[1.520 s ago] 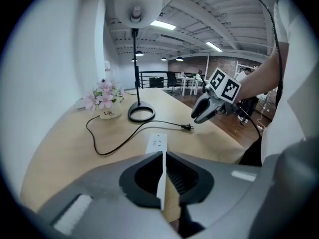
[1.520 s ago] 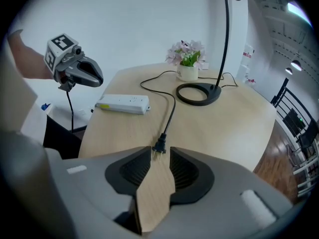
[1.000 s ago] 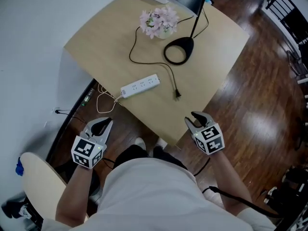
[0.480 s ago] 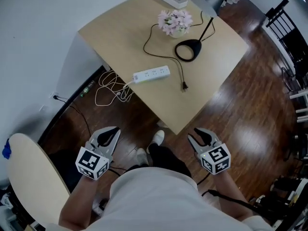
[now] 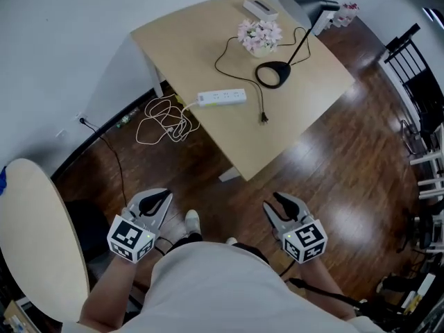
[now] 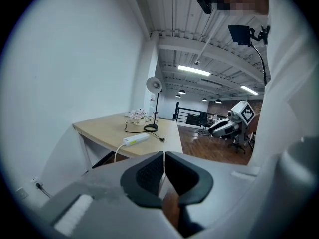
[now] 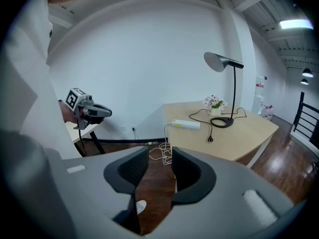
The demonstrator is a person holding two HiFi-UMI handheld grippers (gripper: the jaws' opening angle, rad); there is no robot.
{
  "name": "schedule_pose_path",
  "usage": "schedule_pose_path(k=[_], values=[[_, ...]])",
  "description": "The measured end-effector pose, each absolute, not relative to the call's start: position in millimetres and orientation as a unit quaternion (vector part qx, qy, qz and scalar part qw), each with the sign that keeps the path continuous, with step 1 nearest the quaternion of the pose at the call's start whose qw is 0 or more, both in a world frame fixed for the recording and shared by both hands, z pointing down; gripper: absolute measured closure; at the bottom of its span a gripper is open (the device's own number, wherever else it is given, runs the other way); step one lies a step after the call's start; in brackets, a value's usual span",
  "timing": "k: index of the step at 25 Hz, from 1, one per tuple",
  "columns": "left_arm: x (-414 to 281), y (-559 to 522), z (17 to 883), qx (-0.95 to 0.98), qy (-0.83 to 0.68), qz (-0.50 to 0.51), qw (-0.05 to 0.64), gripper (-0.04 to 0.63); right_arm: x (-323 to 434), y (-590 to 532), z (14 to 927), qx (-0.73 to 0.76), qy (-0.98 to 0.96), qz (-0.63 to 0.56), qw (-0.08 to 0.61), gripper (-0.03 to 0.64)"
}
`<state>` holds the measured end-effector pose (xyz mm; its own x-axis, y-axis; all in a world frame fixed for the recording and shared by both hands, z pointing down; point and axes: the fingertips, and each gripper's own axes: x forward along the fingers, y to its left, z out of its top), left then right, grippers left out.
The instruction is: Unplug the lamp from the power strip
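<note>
The black desk lamp (image 5: 272,74) stands on the pale wooden table (image 5: 277,141). Its cord runs to a black plug (image 5: 264,118) that lies loose on the tabletop, apart from the white power strip (image 5: 222,97). Both grippers hang over the dark floor, well short of the table. My left gripper (image 5: 158,198) is shut with nothing in it; its jaws meet in the left gripper view (image 6: 163,156). My right gripper (image 5: 284,201) is open and its jaws are opening, with nothing between them (image 7: 160,156). The right gripper view shows the strip (image 7: 186,125) and plug (image 7: 211,140) far ahead.
A pot of pink flowers (image 5: 260,35) and a white box (image 5: 260,7) sit at the table's far side. The strip's white cable lies coiled on the floor (image 5: 165,120) by the wall. A round pale seat (image 5: 35,234) is at my left, black chairs (image 5: 423,68) at the right.
Both grippers and the head have drawn back from the table, which now lies farther off. The right jaws have spread a little. The plug and strip have not moved.
</note>
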<state>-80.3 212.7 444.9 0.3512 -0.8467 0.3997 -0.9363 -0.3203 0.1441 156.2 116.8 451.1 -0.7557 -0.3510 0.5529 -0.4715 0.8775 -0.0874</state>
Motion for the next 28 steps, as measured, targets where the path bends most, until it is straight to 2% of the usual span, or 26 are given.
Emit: schedule_pose_path(k=[7, 15, 28], values=[[4, 241, 420, 0.79, -0.582, 0.107, 0.163, 0.578, 229, 136, 426, 0.196, -0.949, 0.089, 0.23, 0.439], [108, 276, 400, 0.799, -0.575, 0.102, 0.146, 0.54, 303, 172, 412, 0.173, -0.963, 0.082, 0.188, 0.408], [185, 334, 396, 0.8, -0.574, 0.093, 0.144, 0.528, 367, 229, 407, 0.156, -0.971, 0.075, 0.166, 0.39]])
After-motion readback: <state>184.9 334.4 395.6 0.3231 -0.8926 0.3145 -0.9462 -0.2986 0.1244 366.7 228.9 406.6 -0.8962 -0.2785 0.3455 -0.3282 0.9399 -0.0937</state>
